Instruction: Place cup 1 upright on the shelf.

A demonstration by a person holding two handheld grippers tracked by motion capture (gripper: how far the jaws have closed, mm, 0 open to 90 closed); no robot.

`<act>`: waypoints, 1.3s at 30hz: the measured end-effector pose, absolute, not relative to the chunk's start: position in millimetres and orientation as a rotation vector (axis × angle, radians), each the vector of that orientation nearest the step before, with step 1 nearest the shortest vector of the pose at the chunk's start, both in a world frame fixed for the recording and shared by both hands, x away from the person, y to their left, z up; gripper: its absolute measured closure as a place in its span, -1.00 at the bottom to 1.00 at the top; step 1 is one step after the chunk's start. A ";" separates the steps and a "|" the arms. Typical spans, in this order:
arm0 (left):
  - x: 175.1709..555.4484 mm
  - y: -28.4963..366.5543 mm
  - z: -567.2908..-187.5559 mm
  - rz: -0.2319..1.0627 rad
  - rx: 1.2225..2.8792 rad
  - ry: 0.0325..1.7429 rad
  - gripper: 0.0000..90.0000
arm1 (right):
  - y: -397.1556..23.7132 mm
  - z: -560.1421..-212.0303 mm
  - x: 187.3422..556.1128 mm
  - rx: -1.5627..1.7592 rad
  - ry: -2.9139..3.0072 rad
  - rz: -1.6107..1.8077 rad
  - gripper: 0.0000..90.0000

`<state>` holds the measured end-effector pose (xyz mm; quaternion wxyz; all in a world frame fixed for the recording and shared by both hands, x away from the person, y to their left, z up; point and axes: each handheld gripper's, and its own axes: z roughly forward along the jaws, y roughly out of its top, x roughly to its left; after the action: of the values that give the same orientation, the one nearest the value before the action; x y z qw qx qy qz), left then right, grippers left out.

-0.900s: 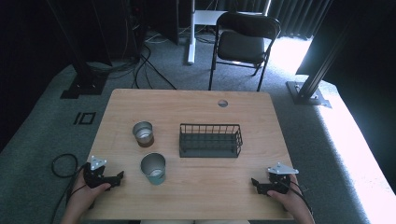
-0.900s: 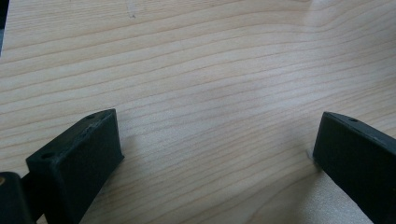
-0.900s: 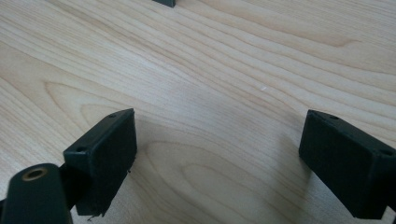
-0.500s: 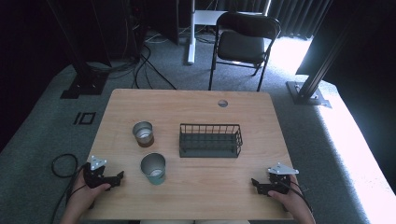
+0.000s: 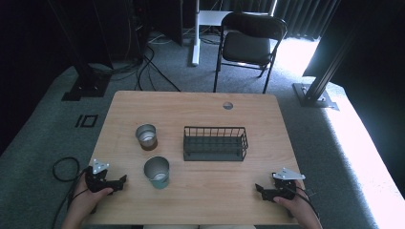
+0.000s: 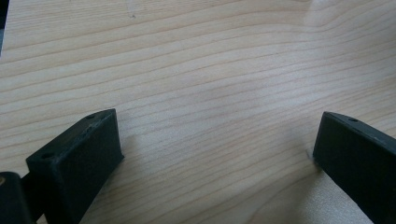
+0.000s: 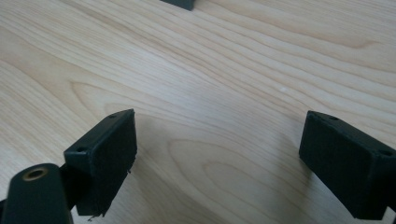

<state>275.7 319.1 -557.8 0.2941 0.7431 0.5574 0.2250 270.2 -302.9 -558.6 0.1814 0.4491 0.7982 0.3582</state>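
Note:
Two metal cups stand on the wooden table [image 5: 200,107]: one [image 5: 146,136] at mid left, another [image 5: 157,171] nearer the front. A black wire basket [image 5: 215,142] sits at the table's middle, to the right of the cups. My left gripper [image 5: 122,180] rests at the front left corner, held in a hand, and is open over bare wood [image 6: 215,93], a little left of the nearer cup. At the front right corner my right gripper [image 5: 259,188] lies open too, nothing between its jaws, with wood grain [image 7: 219,107] under them.
A round cable hole [image 5: 228,105] is in the table's far edge. A black folding chair [image 5: 248,45] stands behind the table. Cables [image 5: 143,67] and stand bases lie on the grey carpet at left, and a metal post base [image 5: 313,95] at right.

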 end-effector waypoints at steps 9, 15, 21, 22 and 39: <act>275.8 319.1 -557.8 0.599 1.979 1.484 -0.96 | -288.8 -557.0 273.3 1.224 2.289 1.031 -0.76; 275.8 319.1 -557.8 0.599 1.979 1.484 -0.96 | -271.6 -554.2 276.4 1.170 2.315 1.064 -0.76; 275.8 319.1 -557.8 0.599 1.979 1.484 -0.96 | -259.3 -552.5 278.9 1.132 2.343 1.077 -0.76; 275.8 319.1 -557.8 0.599 1.979 1.483 -0.96 | -257.1 -552.2 279.2 1.126 2.347 1.082 -0.76; 275.8 319.1 -557.8 0.599 1.979 1.483 -0.96 | -217.2 -546.1 280.7 0.987 2.430 1.158 -0.76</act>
<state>275.8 319.1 -557.8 0.2941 0.7432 0.5572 0.2250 280.7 -217.2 -546.1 0.1366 0.3410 0.8396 0.4001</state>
